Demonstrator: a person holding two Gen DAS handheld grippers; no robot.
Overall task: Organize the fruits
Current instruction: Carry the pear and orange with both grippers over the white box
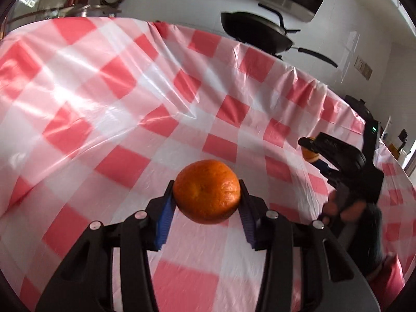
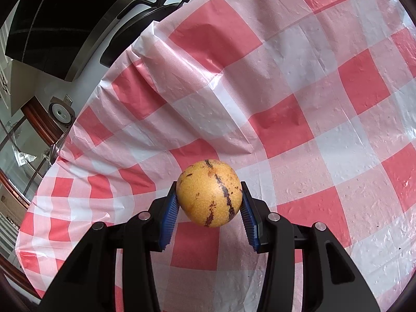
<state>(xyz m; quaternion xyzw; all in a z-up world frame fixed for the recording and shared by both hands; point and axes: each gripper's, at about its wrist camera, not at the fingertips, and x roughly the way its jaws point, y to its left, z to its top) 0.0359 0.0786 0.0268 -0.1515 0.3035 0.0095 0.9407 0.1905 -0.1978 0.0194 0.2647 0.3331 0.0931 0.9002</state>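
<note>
Fruit is held in both grippers above the checked tabletop [image 2: 299,119]: left gripper [image 1: 206,197] fingers clamp an orange [image 1: 206,191], right gripper [image 2: 209,200] fingers pinch a streaked yellow fruit [image 2: 209,193], both round, light, likely bruisable, best squeezed mid-girth.

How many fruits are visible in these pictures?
2. An orange is held in the left gripper; a yellow fruit with dark streaks is held in the right gripper. Others may be out of view.
</note>
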